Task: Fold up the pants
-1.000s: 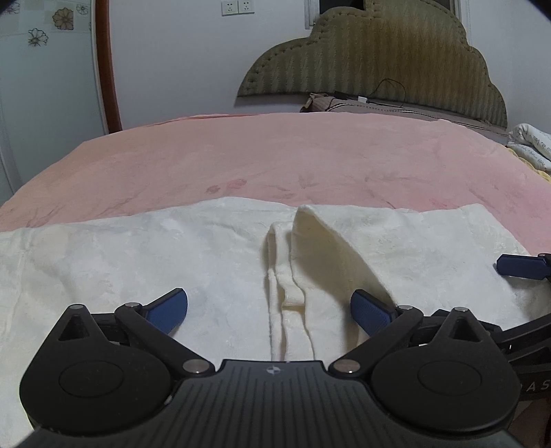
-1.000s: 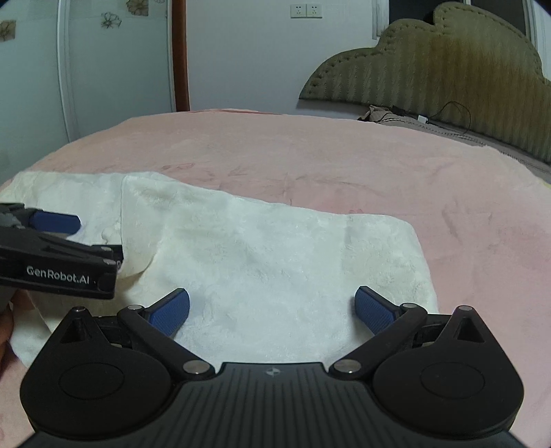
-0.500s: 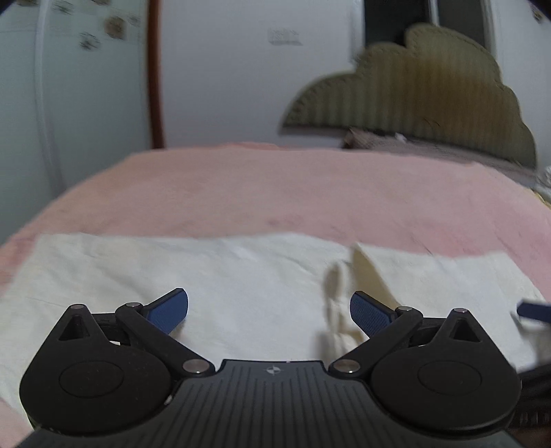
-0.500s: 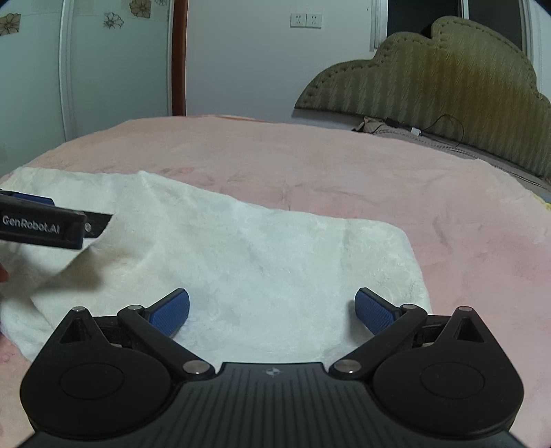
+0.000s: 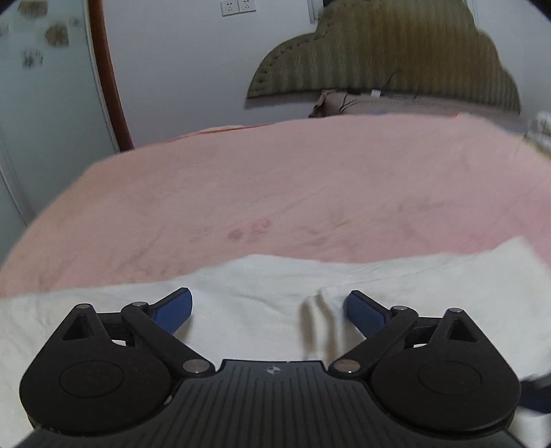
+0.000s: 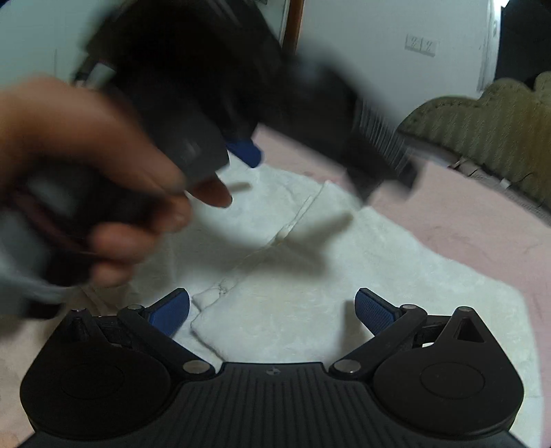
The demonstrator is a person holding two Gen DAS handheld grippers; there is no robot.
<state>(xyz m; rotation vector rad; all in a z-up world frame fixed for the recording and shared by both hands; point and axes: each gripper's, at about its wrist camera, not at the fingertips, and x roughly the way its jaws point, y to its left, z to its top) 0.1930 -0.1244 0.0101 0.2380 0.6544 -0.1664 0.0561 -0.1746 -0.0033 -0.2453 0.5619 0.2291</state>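
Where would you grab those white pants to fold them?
Probably the near corner of the pants, coming in low from the front. It lies as a free edge on the pink blanket, right between the open right tool fingers.

**You Are in a Bedroom at Home**

You are working on a big bed with a soft pink blanket (image 5: pixel 275 179) spread over it. At 12 o'clock you can see a padded green headboard (image 5: pixel 378 58) with a wavy top against a white wall (image 5: pixel 186 69). Wall sockets (image 5: pixel 239 6) sit high at 12 o'clock. At 10 o'clock a pale door (image 5: pixel 44 89) with small flower stickers stands by a brown wooden frame (image 5: pixel 110 82).
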